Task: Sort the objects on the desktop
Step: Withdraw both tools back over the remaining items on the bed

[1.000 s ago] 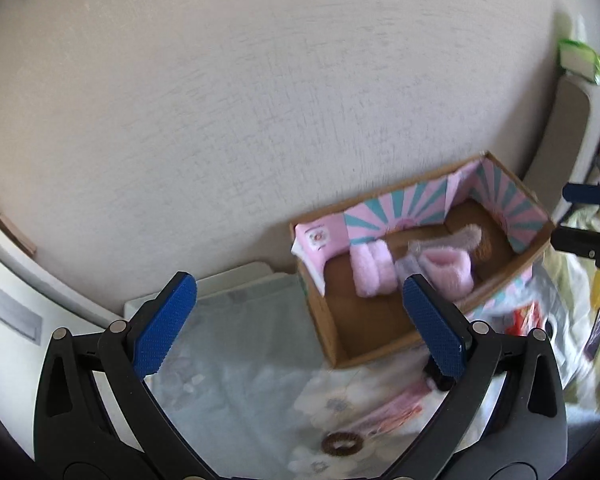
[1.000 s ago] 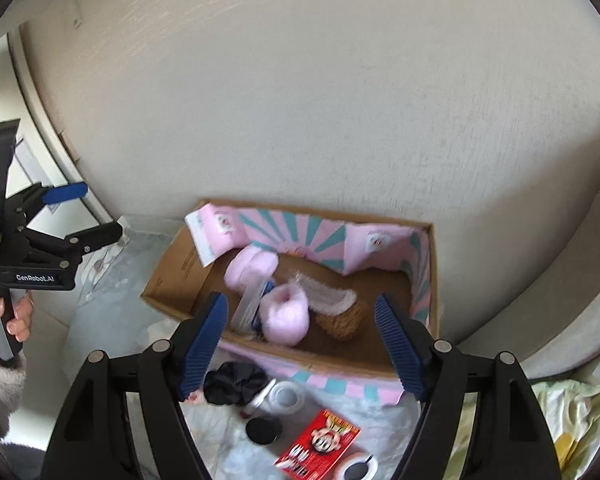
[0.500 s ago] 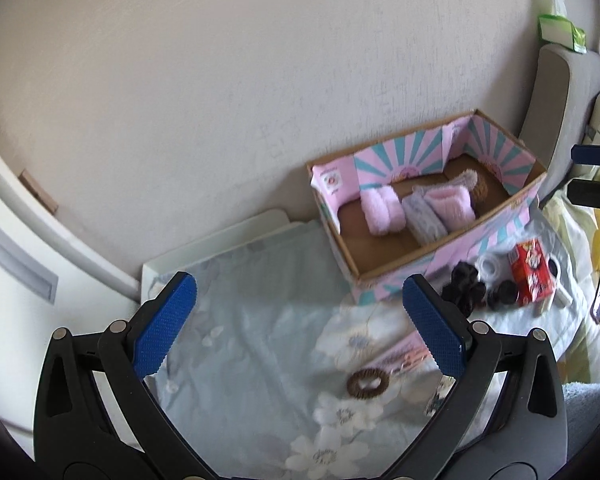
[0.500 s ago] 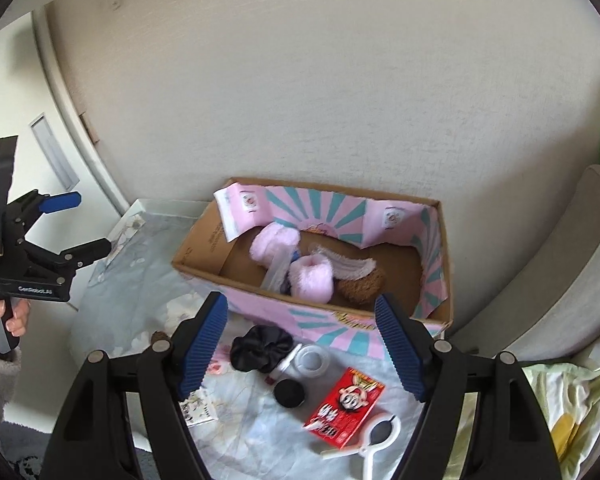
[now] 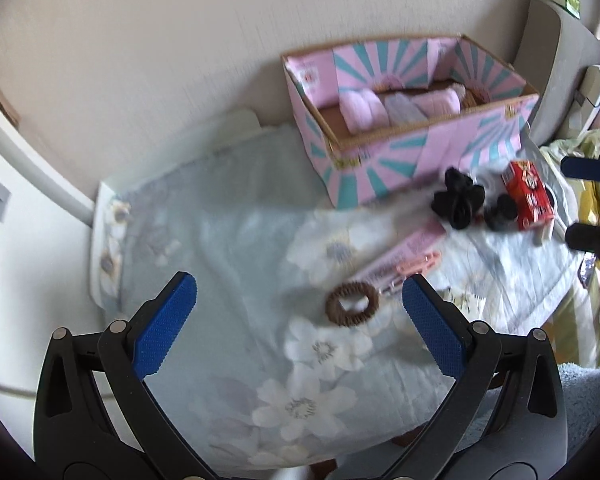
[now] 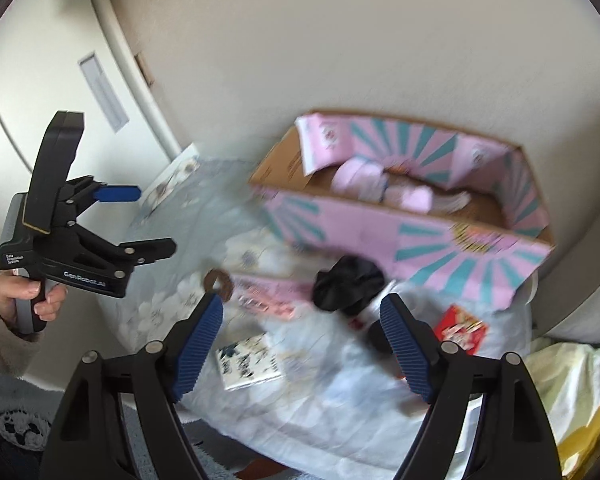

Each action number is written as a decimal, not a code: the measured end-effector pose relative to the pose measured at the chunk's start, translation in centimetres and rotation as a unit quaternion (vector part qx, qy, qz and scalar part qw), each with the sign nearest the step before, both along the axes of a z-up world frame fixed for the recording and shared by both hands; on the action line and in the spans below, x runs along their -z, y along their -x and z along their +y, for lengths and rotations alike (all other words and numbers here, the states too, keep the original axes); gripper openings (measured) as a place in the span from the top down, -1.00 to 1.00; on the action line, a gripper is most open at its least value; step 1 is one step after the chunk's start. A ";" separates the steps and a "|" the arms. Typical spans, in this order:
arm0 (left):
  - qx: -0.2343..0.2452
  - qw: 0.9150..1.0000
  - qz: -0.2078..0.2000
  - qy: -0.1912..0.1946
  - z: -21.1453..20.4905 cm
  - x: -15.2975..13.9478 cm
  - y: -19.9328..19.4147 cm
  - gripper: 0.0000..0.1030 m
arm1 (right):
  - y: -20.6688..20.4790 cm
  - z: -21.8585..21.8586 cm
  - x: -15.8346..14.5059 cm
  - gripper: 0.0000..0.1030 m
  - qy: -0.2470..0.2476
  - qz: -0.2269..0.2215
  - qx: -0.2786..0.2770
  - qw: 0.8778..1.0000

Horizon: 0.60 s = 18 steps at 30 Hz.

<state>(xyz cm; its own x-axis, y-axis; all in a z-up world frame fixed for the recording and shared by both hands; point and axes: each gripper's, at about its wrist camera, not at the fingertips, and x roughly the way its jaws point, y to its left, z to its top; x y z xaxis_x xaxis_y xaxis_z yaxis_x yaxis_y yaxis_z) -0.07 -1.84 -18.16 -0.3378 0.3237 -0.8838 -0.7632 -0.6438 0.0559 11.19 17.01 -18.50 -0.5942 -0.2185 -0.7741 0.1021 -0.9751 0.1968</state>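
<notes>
I have both grippers over a low table draped in a pale blue cloth with white flower print [image 5: 260, 240], soft and slightly rumpled. My left gripper [image 5: 300, 320] has its blue, fine-dimpled pads standing wide apart with nothing between them; a brown ring-shaped hair tie [image 5: 352, 305], woven or coiled in texture, lies on the cloth just ahead of its right finger. Beside the ring lies a flat pink packet [image 5: 400, 256] with a salmon-pink clip on it.

My right gripper [image 6: 302, 338] has ribbed blue pads, and its jaws are opening over bare cloth with nothing clamped. Near its left finger lies a small white card with dark printing [image 6: 248, 360].

Against the textured beige wall stands an open cardboard box printed with pink and teal sunburst stripes [image 5: 420, 152], brown inside. In it lie fluffy pink rolled items [image 5: 360, 110] and something grey between them; blur hides what they are. In front of the box sits a crumpled black fabric scrunchie [image 5: 458, 200], then a small round black item [image 5: 500, 212] touching a glossy red carton [image 5: 528, 194]. Beyond the table's right side, yellow-green bedding [image 6: 572, 400] is bunched up. From the right camera I see a hand [image 6: 28, 292] in a fuzzy beige sleeve gripping the left tool's handle.
</notes>
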 end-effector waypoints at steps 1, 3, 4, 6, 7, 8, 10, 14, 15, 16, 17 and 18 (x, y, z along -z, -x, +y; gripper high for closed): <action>0.001 1.000 -0.008 0.000 0.0 0.6 0.0 -1.00 | 0.0 -0.5 0.5 -0.52 -0.003 -0.004 -0.005 1.000; 0.002 1.000 -0.022 0.004 0.2 1.7 0.0 -1.00 | 0.0 -1.6 1.4 -0.52 -0.014 -0.012 -0.018 1.000; 0.002 1.000 -0.026 0.006 0.3 2.2 -0.1 -1.00 | 0.0 -2.1 1.8 -0.52 -0.021 -0.017 -0.025 0.999; 0.003 0.999 -0.034 0.008 0.4 3.0 -0.1 -1.00 | 0.0 -3.4 2.7 -0.52 -0.041 -0.026 -0.042 0.998; 0.005 0.999 -0.038 0.007 0.5 3.4 -0.1 -1.00 | -0.1 -4.0 3.1 -0.52 -0.049 -0.028 -0.049 0.997; 0.007 0.999 -0.041 0.008 0.6 3.7 -0.1 -1.00 | -0.1 -4.6 3.5 -0.52 -0.055 -0.030 -0.058 0.996; 0.010 0.999 -0.046 0.009 0.8 4.4 -0.2 -1.00 | 0.0 -5.5 4.3 -0.52 -0.062 -0.036 -0.071 0.995; 0.010 0.998 -0.059 0.010 1.1 5.7 0.0 -1.00 | 0.4 -6.7 6.1 -0.52 -0.059 -0.054 -0.086 0.993; 0.009 0.998 -0.061 0.009 1.2 6.0 0.0 -1.00 | 0.5 -6.9 6.5 -0.52 -0.057 -0.059 -0.088 0.993; 0.008 0.998 -0.064 0.008 1.2 6.2 0.0 -1.00 | 0.6 -7.0 6.9 -0.52 -0.056 -0.062 -0.089 0.993; 0.007 0.998 -0.065 0.008 1.3 6.6 0.0 -1.00 | 0.7 -7.2 7.3 -0.52 -0.056 -0.065 -0.091 0.992; 0.005 0.998 -0.066 0.008 1.3 6.8 0.1 -1.00 | 0.7 -7.3 7.6 -0.52 -0.057 -0.067 -0.092 0.992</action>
